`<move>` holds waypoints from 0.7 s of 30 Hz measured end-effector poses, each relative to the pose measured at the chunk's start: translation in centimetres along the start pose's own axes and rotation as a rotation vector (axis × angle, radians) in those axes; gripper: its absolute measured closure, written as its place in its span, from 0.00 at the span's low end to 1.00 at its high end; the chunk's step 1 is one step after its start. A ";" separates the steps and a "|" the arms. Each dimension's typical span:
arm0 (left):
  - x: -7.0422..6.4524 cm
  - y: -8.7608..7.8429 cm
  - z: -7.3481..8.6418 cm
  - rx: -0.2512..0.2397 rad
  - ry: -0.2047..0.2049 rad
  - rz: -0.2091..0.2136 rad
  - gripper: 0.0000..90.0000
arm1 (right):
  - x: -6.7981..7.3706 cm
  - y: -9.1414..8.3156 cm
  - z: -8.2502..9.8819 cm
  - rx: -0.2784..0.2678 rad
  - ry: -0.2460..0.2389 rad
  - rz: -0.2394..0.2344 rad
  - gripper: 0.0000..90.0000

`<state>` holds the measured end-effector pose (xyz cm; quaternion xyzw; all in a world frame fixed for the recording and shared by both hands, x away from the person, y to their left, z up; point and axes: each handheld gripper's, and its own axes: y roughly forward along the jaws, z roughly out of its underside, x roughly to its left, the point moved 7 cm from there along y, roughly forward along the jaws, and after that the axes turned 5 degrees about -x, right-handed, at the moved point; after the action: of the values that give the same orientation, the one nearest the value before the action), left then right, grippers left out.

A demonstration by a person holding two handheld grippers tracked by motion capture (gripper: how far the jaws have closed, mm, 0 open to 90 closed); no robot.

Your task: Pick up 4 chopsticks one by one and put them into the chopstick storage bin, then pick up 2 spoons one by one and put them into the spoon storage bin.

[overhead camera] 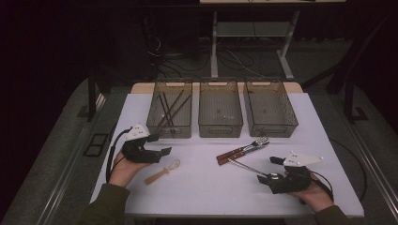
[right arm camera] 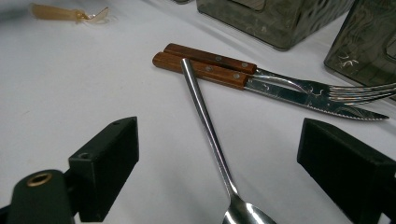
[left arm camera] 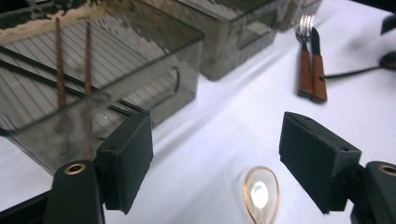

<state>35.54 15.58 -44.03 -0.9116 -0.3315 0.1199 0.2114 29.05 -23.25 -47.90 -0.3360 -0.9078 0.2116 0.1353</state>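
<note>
Clear spoon [left arm camera: 260, 193] between parted left fingers [left arm camera: 128, 158]

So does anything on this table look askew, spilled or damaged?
Nothing spilled or broken. The one untidy spot: the metal spoon lies with its handle tip resting across the wooden handles of the fork and knife, which lie side by side.

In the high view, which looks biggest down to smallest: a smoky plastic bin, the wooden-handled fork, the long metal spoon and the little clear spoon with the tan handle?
1. Smoky translucent plastic bin, by far.
2. Wooden-handled fork and long metal spoon: about alike in length, too close to rank.
3. Small clear spoon with tan handle.
</note>
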 end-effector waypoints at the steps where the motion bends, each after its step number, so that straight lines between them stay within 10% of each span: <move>1: -0.2 -0.1 0.2 0.003 0.003 0.004 0.27 | 0.0 0.0 0.0 0.000 0.000 0.000 0.14; 21: -2.1 -1.8 4.2 0.123 0.032 0.010 0.31 | 0.0 0.1 -0.1 -0.001 0.000 -0.001 0.14</move>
<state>31.45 16.79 -46.77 -0.9003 -0.3157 0.1264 0.2716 29.15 -23.21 -47.88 -0.3356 -0.9080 0.2110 0.1353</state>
